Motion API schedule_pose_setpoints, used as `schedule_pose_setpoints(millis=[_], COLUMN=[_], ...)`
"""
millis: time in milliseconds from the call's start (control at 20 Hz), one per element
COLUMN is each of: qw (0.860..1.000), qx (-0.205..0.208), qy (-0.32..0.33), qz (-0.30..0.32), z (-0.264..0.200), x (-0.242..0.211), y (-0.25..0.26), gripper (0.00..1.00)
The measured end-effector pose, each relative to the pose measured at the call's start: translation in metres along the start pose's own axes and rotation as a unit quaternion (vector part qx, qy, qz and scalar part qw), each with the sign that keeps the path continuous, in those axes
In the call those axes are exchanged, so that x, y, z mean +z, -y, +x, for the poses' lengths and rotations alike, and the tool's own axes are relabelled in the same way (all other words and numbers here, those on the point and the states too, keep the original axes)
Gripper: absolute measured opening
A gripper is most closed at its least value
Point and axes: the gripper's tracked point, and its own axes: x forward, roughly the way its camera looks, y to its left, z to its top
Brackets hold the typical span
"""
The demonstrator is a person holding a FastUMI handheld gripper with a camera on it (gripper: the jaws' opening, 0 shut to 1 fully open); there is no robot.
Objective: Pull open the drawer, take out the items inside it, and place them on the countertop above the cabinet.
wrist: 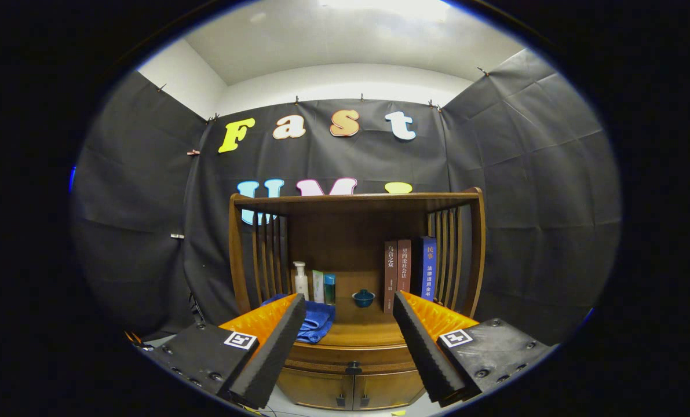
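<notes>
While the drawer (353, 354) is seen fully closed just ahead, its knob (353, 367) centred between the fingers, nothing has been taken out; the gripper (349, 341) is held wide open, empty, and the countertop (359, 333) awaits.

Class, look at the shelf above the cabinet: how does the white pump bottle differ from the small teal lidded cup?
The tool is open, well short of both.
1. The pump bottle is tall and slim; the lidded cup is low and round.
2. The bottle is white with a pump head; the cup is dark teal with a knobbed lid.
3. The bottle stands left, by the blue cloth; the cup sits nearer the books.
Both stand upright on the countertop.
</notes>
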Motion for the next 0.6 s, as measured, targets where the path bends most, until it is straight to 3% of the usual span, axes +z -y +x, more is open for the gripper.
schedule_pose_setpoints(millis=[600], qw=[0.999], qx=[0.001], qy=[-0.032], qz=[0.011], z=[0.026], x=[-0.037], y=[-0.001], gripper=[0.99])
